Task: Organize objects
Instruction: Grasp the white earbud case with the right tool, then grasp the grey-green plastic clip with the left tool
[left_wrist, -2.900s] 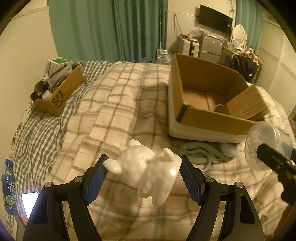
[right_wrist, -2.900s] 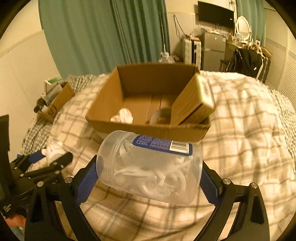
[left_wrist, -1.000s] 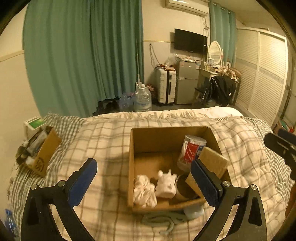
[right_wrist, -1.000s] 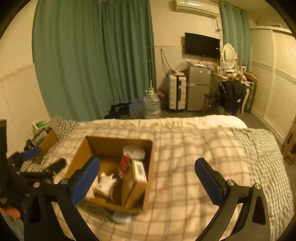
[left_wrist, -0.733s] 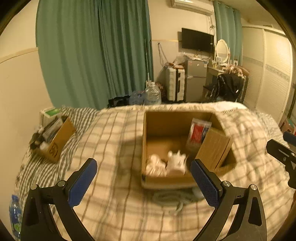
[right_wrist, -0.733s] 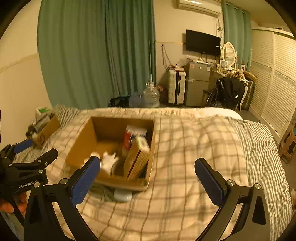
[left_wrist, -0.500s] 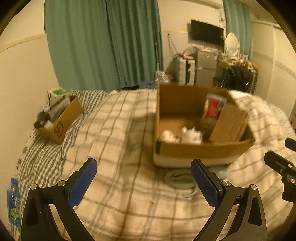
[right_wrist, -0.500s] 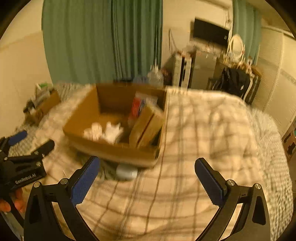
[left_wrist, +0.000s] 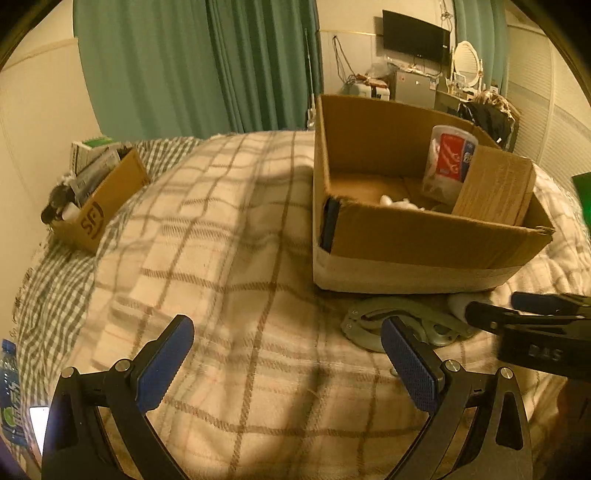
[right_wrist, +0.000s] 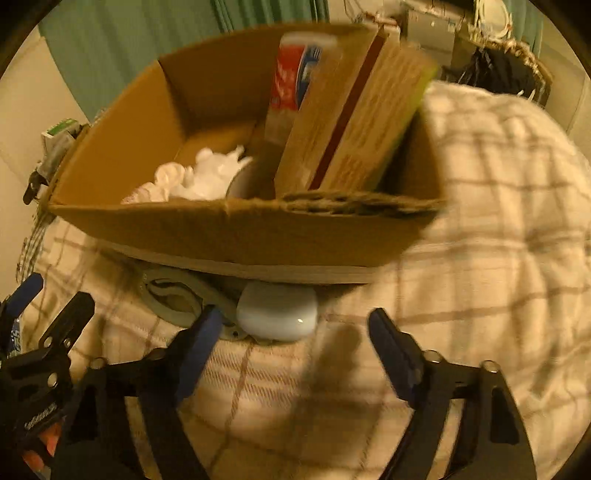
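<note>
A cardboard box (left_wrist: 406, 236) (right_wrist: 236, 232) sits on the plaid blanket. It holds a clear jar with a red and blue label (left_wrist: 448, 162) (right_wrist: 291, 85), a flat brown box (left_wrist: 495, 188) (right_wrist: 351, 125) and white items (right_wrist: 195, 177). In front of the box lie a grey-green coiled strap (left_wrist: 391, 317) (right_wrist: 181, 295) and a small white rounded case (right_wrist: 277, 314). My left gripper (left_wrist: 284, 350) is open and empty, low over the blanket. My right gripper (right_wrist: 291, 339) is open and empty, just short of the white case; it shows at the right of the left wrist view (left_wrist: 532, 325).
A small cardboard box of toiletries (left_wrist: 96, 206) sits at the bed's far left. A blue-labelled bottle (left_wrist: 9, 391) and a lit phone (left_wrist: 37, 424) lie at the left edge. Green curtains and furniture stand behind the bed.
Both grippers let go of the white figurine and the jar, which now sit in the box. Both have dropped low and close to the strap and case in front of the box.
</note>
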